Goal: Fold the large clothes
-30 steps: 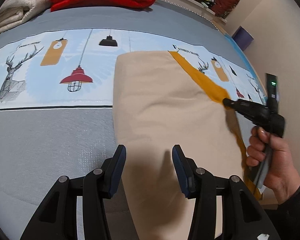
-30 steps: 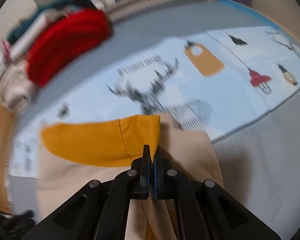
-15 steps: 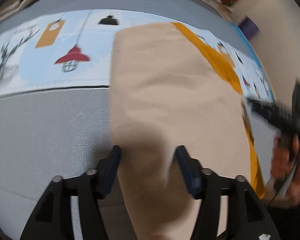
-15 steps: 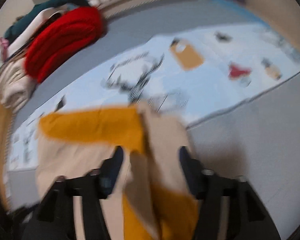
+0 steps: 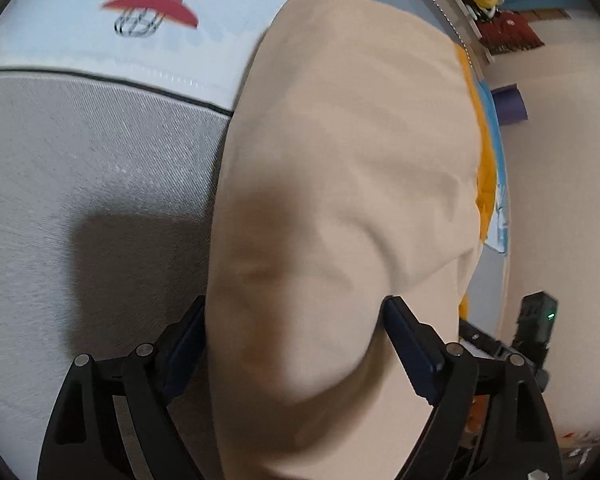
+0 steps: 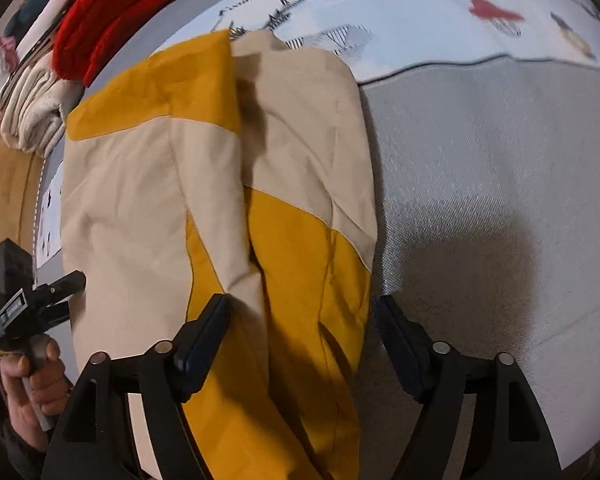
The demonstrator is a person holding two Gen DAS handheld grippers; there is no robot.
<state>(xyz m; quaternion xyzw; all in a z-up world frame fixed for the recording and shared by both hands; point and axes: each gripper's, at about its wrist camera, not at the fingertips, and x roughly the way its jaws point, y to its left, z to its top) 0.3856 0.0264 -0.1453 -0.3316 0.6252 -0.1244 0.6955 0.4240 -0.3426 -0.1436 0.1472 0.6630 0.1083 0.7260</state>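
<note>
Your left gripper (image 5: pixel 296 326) is low over the near end of the beige and mustard-yellow cloth garment (image 5: pixel 348 168). Its jaws are opening, with beige fabric between the pads but not pinched. Your right gripper (image 6: pixel 302 322) is also spreading, straddling a mustard fold without clamping it. The garment lies folded lengthwise on the grey woven bed cover (image 6: pixel 480 168), its far end reaching onto the pale blue printed sheet with lamps and deer (image 6: pixel 400 12).

To the right of the garment in the right wrist view the grey cover is bare. On the other side, your left hand (image 6: pixel 32 376) sits close to the cloth's edge. At the far edge, the red knitted blanket (image 6: pixel 112 12) and cream folded bedding (image 6: pixel 36 116) are stacked, well apart from the garment.
</note>
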